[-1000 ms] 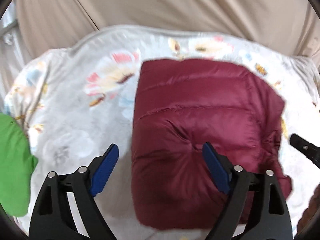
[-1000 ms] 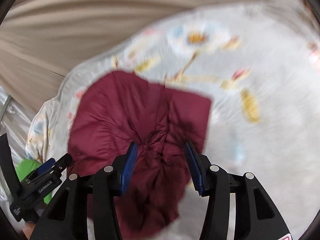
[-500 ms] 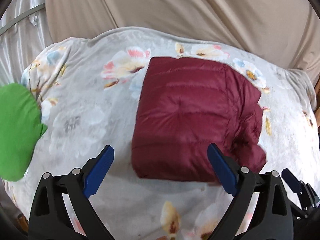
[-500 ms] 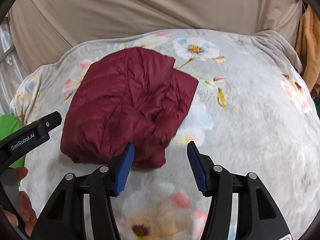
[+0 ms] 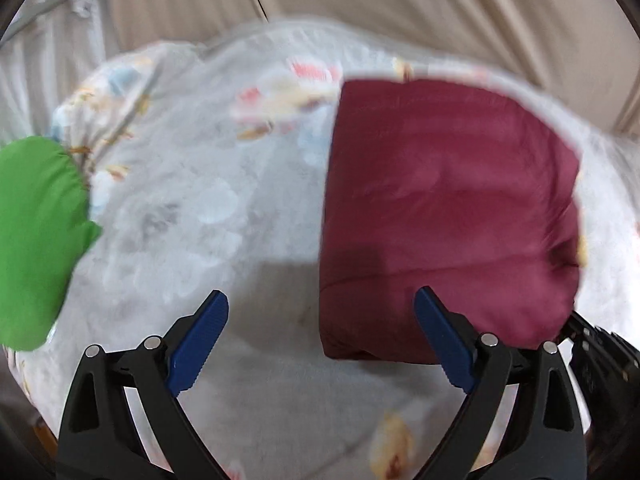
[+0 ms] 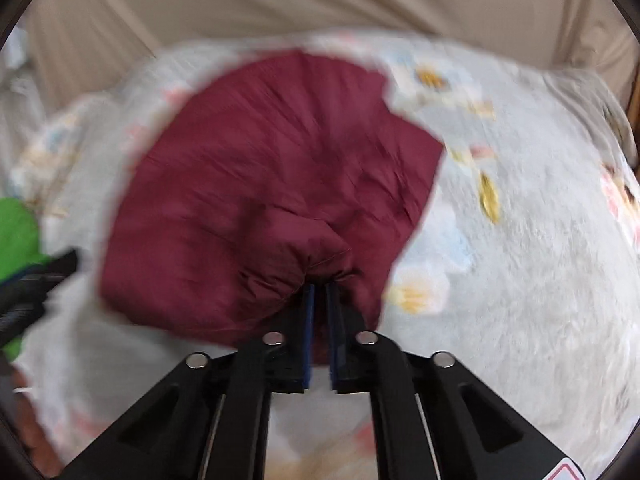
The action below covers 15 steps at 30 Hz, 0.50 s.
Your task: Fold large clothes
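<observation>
A floral blanket (image 5: 192, 208) covers the surface, with beige curtain (image 6: 280, 4) behind it. On the blanket lies the folded maroon jacket (image 5: 448, 216), the largest thing there; in the right wrist view it fills the middle (image 6: 272, 184).

The right gripper (image 6: 319, 292) has its jaws nearly together, clamped on a bunched near edge of the jacket, the cloth puckering around the blue pads (image 6: 308, 320). Half a second ago those jaws stood apart just short of the jacket's edge, holding nothing.

The left gripper (image 5: 320, 320) has its jaws spread wide and holds nothing; its right pad overlaps the jacket's near edge in the picture, though contact cannot be told, and its left pad (image 5: 198, 340) is over bare blanket. It is as wide open as before, and the jacket now sits further right in its view.

A green cloth (image 5: 36, 240) lies at the blanket's left edge, well apart from the jacket. Both views are motion-blurred.
</observation>
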Motion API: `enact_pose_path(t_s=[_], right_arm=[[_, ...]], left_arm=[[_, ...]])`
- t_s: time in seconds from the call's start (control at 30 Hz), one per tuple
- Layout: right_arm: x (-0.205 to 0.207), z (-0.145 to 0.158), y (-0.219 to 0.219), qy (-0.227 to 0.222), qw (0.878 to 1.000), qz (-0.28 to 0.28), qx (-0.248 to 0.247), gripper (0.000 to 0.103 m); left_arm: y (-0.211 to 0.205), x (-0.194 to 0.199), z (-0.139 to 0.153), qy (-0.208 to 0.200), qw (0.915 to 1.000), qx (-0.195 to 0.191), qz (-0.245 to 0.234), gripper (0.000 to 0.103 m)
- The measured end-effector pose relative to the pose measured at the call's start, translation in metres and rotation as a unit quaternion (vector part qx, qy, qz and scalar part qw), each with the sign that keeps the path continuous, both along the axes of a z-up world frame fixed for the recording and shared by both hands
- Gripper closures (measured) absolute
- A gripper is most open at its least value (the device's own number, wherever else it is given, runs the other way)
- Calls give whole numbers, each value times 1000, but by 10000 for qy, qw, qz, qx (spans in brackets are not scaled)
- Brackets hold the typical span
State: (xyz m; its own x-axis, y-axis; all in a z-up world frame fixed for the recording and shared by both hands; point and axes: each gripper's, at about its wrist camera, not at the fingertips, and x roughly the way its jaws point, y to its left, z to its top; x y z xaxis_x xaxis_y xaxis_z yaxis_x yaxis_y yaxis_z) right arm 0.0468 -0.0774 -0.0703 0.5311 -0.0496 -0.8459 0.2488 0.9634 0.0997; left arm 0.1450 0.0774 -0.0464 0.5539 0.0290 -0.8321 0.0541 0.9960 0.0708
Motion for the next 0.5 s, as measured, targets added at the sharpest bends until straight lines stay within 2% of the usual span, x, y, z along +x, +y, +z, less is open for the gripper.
enact_pose_path(t_s=[0.07,0.13,0.2,0.27,0.33,0.37,0.43,0.5], right_arm=[[14,-32,-13,435,9987,-169,205,103],[17,-47,-22,550,9972,-299,419,103],[8,-33,-23,481,9969,-401,474,103],[-9,-12,-25,216,9969,-512,556,103],[-34,14,-26,-142,9961,-699,516,87],[-47,27,-24,-287,9957,-776,425,84],[-65,43,-16,-453,9953,-799,317,67],[-74,52,-5,-540,9958,-711,183,62]], left_arm=[[-6,13,-25,245,9996,52,-161,10],[-9,16,-32,274,9994,87,-213,10],[-8,11,-26,200,9995,109,-211,12],[1,0,-12,92,9997,-68,-215,12],[9,-13,1,-21,9996,-201,-199,12],[14,-21,9,-99,9994,-284,-171,12],[20,-36,18,-163,9992,-354,-123,12],[21,-44,20,-139,9988,-446,-140,12]])
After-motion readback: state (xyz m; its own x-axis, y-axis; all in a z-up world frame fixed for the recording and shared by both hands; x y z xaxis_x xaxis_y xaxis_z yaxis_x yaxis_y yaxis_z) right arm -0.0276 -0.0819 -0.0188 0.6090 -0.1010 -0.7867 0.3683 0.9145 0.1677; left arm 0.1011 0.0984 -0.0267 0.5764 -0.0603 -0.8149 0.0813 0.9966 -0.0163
